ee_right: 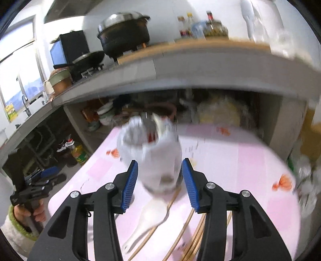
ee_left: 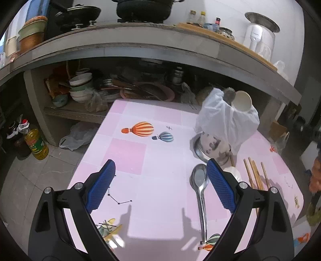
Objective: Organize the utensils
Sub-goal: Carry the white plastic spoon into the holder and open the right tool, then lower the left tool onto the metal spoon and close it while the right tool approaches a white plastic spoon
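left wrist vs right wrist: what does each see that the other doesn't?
Left wrist only: metal spoon lying on the table beside the open left claw.
Right wrist only: white rice paddle under the open right claw, a window, the hand holding the other claw.
Both: bagged utensil holder, chopsticks, black pot.

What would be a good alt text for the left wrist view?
An open gripper hovers over a pink table; a metal spoon lies beside its right finger. Behind stand a bag-wrapped holder and chopsticks.
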`<action>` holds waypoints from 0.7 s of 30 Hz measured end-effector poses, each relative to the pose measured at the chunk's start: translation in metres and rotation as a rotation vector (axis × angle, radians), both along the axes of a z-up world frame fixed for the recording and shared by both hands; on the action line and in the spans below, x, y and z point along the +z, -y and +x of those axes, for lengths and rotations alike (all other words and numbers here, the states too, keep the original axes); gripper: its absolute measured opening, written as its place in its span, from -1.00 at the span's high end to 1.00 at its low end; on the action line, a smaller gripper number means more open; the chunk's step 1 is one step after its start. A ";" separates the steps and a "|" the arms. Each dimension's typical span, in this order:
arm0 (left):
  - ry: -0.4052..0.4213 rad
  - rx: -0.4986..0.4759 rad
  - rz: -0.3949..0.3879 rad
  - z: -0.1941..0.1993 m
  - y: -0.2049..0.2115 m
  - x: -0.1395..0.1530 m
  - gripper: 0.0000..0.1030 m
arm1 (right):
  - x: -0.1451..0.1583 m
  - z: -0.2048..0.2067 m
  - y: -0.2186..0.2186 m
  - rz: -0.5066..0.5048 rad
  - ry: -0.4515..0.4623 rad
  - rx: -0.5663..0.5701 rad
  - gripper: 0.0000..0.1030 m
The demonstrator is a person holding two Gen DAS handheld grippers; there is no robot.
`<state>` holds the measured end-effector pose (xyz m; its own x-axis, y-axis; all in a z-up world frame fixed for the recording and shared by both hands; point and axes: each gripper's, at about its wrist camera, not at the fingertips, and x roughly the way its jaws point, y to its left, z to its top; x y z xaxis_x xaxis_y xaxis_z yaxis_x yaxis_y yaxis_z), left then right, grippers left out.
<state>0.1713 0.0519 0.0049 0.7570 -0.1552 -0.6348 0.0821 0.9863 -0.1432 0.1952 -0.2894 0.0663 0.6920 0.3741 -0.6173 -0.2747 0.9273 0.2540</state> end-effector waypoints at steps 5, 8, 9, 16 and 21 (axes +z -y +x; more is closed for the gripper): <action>-0.030 -0.046 0.008 0.008 0.017 -0.015 -0.71 | -0.051 -0.013 0.000 0.057 -0.107 -0.038 0.12; -0.050 -0.085 0.003 0.016 0.030 -0.028 -0.71 | -0.083 -0.018 -0.005 0.074 -0.169 -0.059 0.12; -0.062 -0.097 0.000 0.020 0.035 -0.033 -0.71 | -0.089 -0.018 -0.006 0.072 -0.179 -0.062 0.12; -0.129 -0.166 -0.024 0.050 0.070 -0.063 -0.71 | -0.111 -0.019 -0.014 0.034 -0.205 -0.070 0.12; -0.157 -0.181 -0.021 0.066 0.092 -0.079 -0.71 | -0.109 -0.017 -0.006 0.039 -0.202 -0.082 0.12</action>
<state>0.2373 -0.0402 -0.0736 0.6082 -0.2939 -0.7374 0.2326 0.9541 -0.1885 0.1780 -0.2832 -0.0431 0.5845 0.3480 -0.7329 -0.1387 0.9329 0.3323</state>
